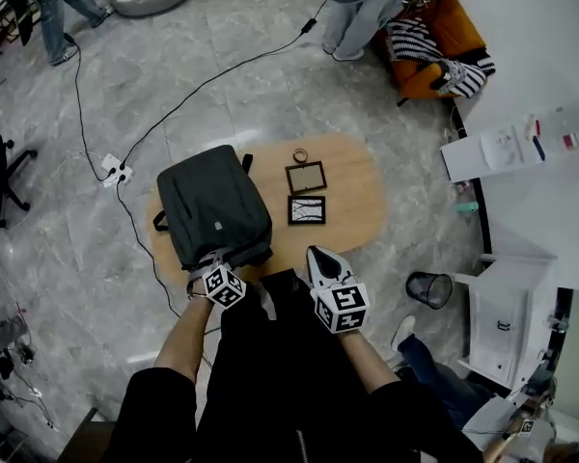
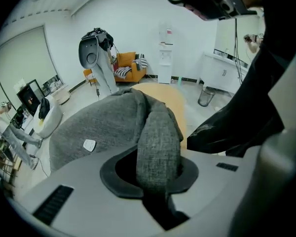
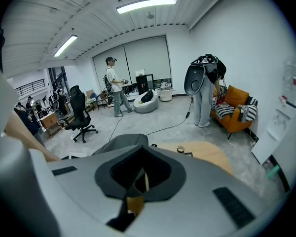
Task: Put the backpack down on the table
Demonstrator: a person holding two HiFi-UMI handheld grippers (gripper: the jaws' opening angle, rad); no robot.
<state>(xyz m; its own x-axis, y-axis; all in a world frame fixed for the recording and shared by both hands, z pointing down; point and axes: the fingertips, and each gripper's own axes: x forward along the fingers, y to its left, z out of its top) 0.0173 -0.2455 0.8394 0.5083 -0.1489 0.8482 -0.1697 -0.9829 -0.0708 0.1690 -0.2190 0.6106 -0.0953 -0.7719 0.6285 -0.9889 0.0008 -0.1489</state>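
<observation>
A dark grey backpack (image 1: 212, 205) lies flat on the left half of the oval wooden table (image 1: 357, 196). My left gripper (image 1: 217, 260) is at the bag's near edge, shut on a grey fabric strap (image 2: 158, 137) of the bag that runs up between its jaws. In the left gripper view the backpack (image 2: 98, 127) fills the middle, with the table (image 2: 173, 97) behind it. My right gripper (image 1: 320, 257) hovers at the table's near edge, right of the bag, its jaws together and holding nothing. The right gripper view shows the backpack (image 3: 121, 142) and the table (image 3: 212, 154) beyond the right gripper (image 3: 137, 179).
Two dark picture frames (image 1: 306, 177) (image 1: 307, 209) and a tape roll (image 1: 300, 155) lie mid-table. Cables and a power strip (image 1: 116, 172) cross the floor at left. A mesh bin (image 1: 429, 288) and white counter (image 1: 545, 210) stand right; a person (image 1: 362, 8) and an orange chair (image 1: 434, 37) beyond.
</observation>
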